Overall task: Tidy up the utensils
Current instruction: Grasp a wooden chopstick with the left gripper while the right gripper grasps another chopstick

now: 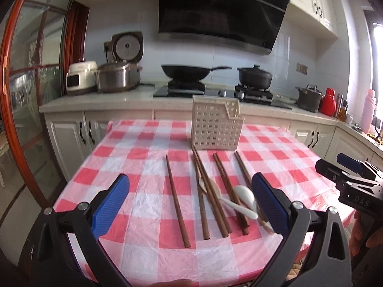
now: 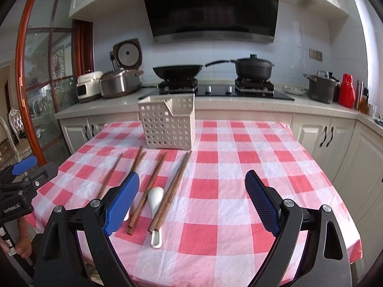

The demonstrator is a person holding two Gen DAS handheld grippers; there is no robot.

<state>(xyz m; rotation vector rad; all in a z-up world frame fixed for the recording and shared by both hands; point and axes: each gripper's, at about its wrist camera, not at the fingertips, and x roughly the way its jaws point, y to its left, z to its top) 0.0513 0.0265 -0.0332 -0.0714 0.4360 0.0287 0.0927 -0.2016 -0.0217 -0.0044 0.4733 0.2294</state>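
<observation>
My left tongs (image 1: 190,199) and right tongs (image 2: 192,199) are both wide open, hold nothing, and hover low over the near edge of the table (image 2: 239,191). Between and ahead of them I count two white spoons (image 2: 155,198) and about eight brown chopsticks (image 1: 177,203) lying flat on the checked cloth. One white basket (image 1: 215,124) stands upright just behind the chopstick tips.

The chopsticks (image 1: 176,201) look like matt brown wood. The spoon (image 2: 155,199) is glossy white ceramic. The holder (image 2: 168,123) is matt cream perforated plastic. A thin, crinkled, slightly shiny plastic tablecloth (image 2: 227,191) covers the table. Textured blue pads (image 1: 112,203) line black matt gripper fingers.
</observation>
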